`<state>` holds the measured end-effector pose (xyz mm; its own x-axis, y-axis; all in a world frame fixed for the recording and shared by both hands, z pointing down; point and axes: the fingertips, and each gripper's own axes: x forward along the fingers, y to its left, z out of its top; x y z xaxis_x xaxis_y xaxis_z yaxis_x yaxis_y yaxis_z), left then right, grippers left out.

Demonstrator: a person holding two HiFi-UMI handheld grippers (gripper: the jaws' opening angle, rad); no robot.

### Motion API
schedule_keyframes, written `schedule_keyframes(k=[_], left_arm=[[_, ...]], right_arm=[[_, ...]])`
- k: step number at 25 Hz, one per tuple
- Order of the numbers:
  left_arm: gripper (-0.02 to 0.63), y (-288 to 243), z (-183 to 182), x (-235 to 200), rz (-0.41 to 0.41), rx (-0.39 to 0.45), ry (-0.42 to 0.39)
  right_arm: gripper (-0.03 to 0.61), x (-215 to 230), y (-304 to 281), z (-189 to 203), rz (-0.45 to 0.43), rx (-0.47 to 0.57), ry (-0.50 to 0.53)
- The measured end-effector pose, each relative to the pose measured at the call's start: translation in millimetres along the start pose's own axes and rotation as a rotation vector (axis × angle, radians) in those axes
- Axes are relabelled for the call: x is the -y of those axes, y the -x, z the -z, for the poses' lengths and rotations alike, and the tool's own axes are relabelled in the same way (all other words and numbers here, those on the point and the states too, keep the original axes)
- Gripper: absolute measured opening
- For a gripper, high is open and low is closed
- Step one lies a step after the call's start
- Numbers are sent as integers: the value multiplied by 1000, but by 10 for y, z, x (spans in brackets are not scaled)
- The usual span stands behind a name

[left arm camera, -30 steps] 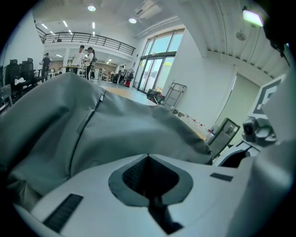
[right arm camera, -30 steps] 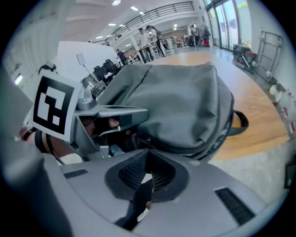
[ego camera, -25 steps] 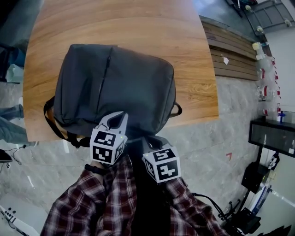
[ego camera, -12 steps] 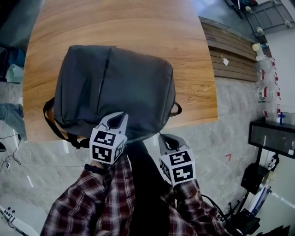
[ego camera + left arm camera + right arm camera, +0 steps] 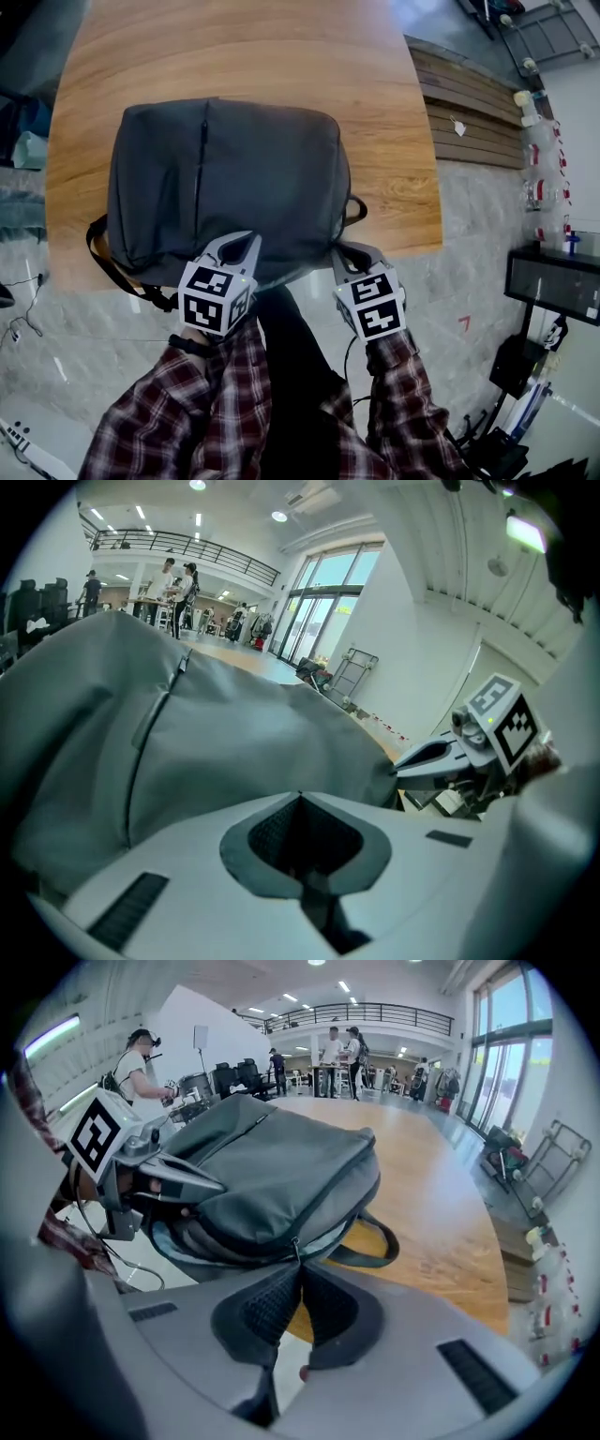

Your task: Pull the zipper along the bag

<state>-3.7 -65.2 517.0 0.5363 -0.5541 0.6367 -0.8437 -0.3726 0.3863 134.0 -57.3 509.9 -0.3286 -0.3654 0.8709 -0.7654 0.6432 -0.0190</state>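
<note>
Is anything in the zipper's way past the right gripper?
Nothing visible. The right gripper is shut on the zipper pull; the bag seam beyond is bare, the strap lying beside it.

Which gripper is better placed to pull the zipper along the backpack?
Right. The right gripper is shut on the zipper pull at the near right corner of the backpack. The left gripper only clamps the backpack's near edge, likely bracing it.

Dark grey bag [image 5: 244, 178] on a warm wood-grain table [image 5: 262, 56]
The left gripper [image 5: 246, 236] and right gripper [image 5: 348, 253] are pale grey, their cubes marked with black-and-white squares; the sleeves [image 5: 216, 403] are dark red plaid, and the near floor [image 5: 450, 272] is speckled grey.
</note>
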Motion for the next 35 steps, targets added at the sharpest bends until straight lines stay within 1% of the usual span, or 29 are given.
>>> schedule_keyframes(k=[4, 6, 7, 9, 11, 12, 13, 14, 15, 16, 17, 18, 19, 20, 22, 25, 27, 28, 32, 35], left_arm=[[8, -9, -5, -19, 3, -13, 17], [8, -38, -31, -55, 21, -35, 0], [8, -65, -54, -78, 41, -54, -21], [8, -130, -117, -130, 95, -104, -100], [8, -199, -203, -197, 136, -162, -237], [8, -236, -255, -232, 140, -190, -311], [8, -272, -317, -268, 127, -213, -368], [8, -298, -394, -301, 98, -224, -391], [8, -308, -493, -320, 62, -214, -376], [8, -295, -609, -310, 34, -182, -328], [8, -260, -724, -260, 26, -140, -259], [8, -211, -816, -175, 39, -102, -184], [8, -159, -865, -81, 61, -79, -117], [8, -115, -868, -3, 77, -70, -66], [8, -76, -764, 42, 81, -68, -14], [8, -110, -548, -85, 70, -34, 24], [8, -118, -497, -172, 65, 4, 54], [8, -125, -481, -194, 58, 11, 59], [8, -167, -420, -184, 20, -10, 16], [8, -156, -398, -175, 17, -18, -23]], right_arm=[[11, -81, -11, 47, -32, -10, -21], [11, -169, -5, 121, -53, -16, -44], [11, -221, 0, 155, -61, -18, -55], [11, -365, 8, 210, -92, -16, -89], [11, -580, 10, 215, -137, -6, -126], [11, -701, 1, 189, -158, 3, -140], [11, -819, -16, 147, -177, 13, -154], [11, -932, -39, 92, -196, 24, -170], [11, -1038, -67, 31, -215, 35, -189], [11, -1139, -101, -29, -233, 46, -206], [11, -1232, -139, -86, -245, 56, -218], [11, -1315, -181, -141, -254, 66, -222], [11, -1389, -220, -193, -262, 73, -221], [11, -1454, -253, -241, -271, 76, -218], [11, -1558, -301, -318, -287, 75, -199], [11, -1626, -346, -339, -295, 57, -173], [11, -1628, -343, -322, -295, 44, -169], [11, -1618, -333, -314, -293, 40, -168], [11, -1519, -270, -277, -255, 32, -121], [11, -1414, -210, -260, -220, 24, -67]])
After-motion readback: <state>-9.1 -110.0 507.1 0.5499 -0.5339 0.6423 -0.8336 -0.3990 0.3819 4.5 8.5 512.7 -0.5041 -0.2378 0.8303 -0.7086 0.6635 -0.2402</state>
